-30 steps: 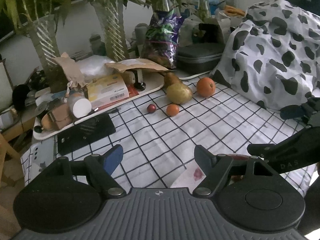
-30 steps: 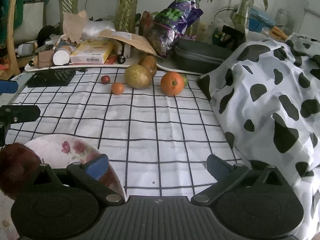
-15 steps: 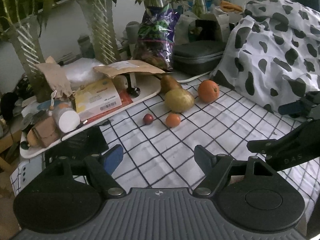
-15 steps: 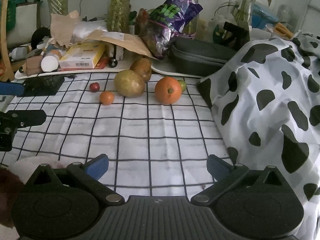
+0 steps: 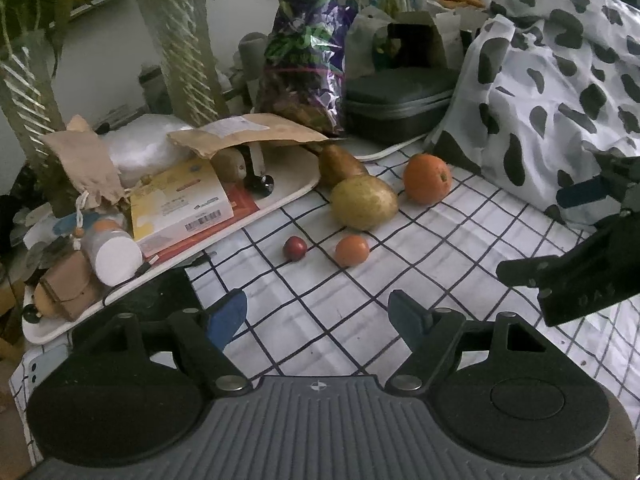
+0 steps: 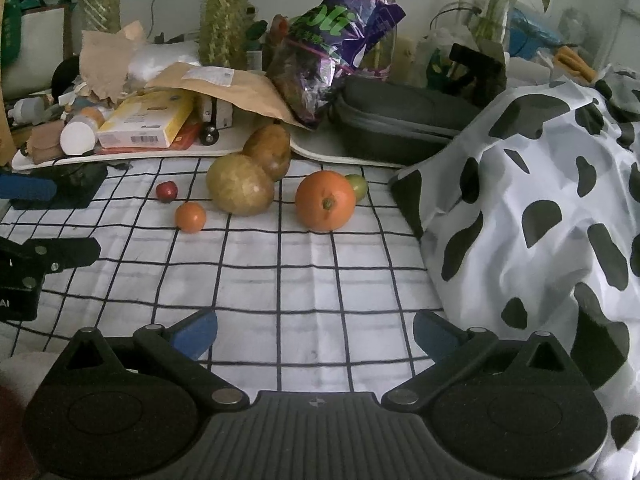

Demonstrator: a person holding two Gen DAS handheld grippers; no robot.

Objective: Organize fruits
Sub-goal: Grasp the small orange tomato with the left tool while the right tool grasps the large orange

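Note:
Fruits lie on the checked cloth ahead of both grippers: a large orange, a yellow-green pear, a brown pear behind it, a small orange fruit, a small red fruit and a small green fruit. My left gripper is open and holds nothing, short of the small fruits. My right gripper is open and empty too, with bare cloth between its fingers. Each gripper shows at the edge of the other's view.
A white tray piled with boxes, paper and a bottle runs along the back left. A dark case and a purple bag stand behind the fruit. A cow-print cloth heaps up on the right. Plants line the wall.
Both grippers have moved forward toward the fruit, which now looks nearer and larger. The flowered plate seen low in both views a second ago has slipped out of sight.

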